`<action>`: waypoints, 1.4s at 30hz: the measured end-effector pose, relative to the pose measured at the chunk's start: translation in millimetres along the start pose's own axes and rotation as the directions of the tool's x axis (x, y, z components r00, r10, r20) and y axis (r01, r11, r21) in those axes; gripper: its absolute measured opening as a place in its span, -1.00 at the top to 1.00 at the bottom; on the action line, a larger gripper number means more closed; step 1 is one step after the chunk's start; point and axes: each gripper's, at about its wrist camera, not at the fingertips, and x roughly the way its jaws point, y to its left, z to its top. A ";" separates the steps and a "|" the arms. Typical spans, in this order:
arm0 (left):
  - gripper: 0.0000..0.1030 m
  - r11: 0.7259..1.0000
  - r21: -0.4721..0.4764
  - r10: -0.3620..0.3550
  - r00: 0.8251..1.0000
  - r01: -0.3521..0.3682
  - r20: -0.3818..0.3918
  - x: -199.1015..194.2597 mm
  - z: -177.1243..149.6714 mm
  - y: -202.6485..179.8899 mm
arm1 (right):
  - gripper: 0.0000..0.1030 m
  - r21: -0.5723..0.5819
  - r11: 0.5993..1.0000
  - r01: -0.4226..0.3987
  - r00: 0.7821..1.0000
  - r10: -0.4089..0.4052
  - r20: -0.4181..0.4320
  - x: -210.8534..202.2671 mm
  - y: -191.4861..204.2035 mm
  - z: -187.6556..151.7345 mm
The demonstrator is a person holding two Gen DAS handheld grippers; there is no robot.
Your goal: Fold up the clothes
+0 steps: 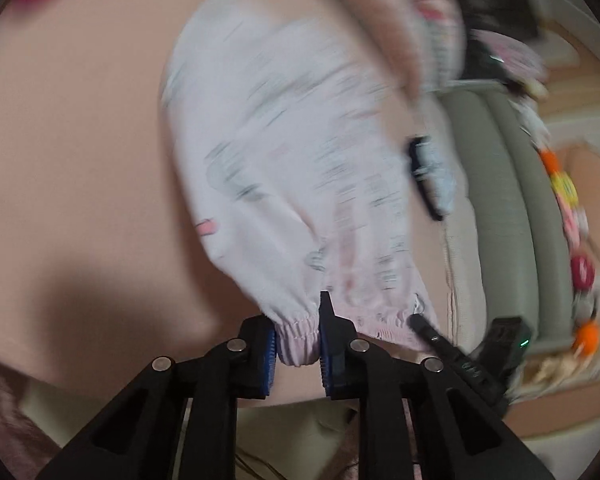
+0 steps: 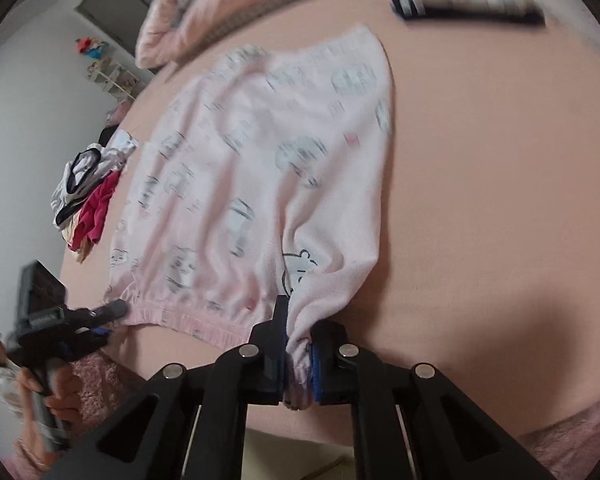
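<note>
Left tongs [image 1: 297, 346] clamped on pink pyjama trousers [image 1: 284, 152] waistband; right tongs [image 2: 299, 364] pinching gathered cuff.

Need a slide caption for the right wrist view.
Right gripper clamps the elastic hem of a pink printed garment on the bed.

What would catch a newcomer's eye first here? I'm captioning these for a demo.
The pale pink printed garment spread on the peach bed, its elastic hem pinched in both the right claw and the left claw. Then the clothes pile at the bed's left edge.
</note>
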 end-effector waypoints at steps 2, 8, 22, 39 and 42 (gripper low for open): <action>0.71 0.999 0.034 -0.025 0.999 0.024 0.026 -12.8 2.7 -13.1 | 0.87 -0.041 0.998 -0.036 0.995 0.040 0.096 -30.1 19.6 7.0; 0.72 0.969 0.235 -0.119 0.981 0.080 0.156 -99.2 1.3 -88.8 | 0.87 -0.146 0.969 -0.202 0.924 0.237 0.299 -147.6 64.8 20.5; 0.72 0.931 0.350 0.077 0.992 -0.106 0.097 -41.3 168.9 -177.3 | 0.86 -0.109 0.992 0.068 0.974 -0.042 0.222 -110.5 77.5 149.3; 0.70 0.941 0.313 0.126 0.991 -0.132 0.039 -18.3 83.8 -110.0 | 0.85 -0.144 0.987 0.067 0.921 -0.006 0.390 -151.5 85.9 110.8; 0.71 0.946 0.226 0.270 0.949 -0.231 -0.160 69.0 47.9 -33.8 | 0.85 -0.069 0.989 0.127 0.974 -0.111 0.197 -63.8 38.9 70.7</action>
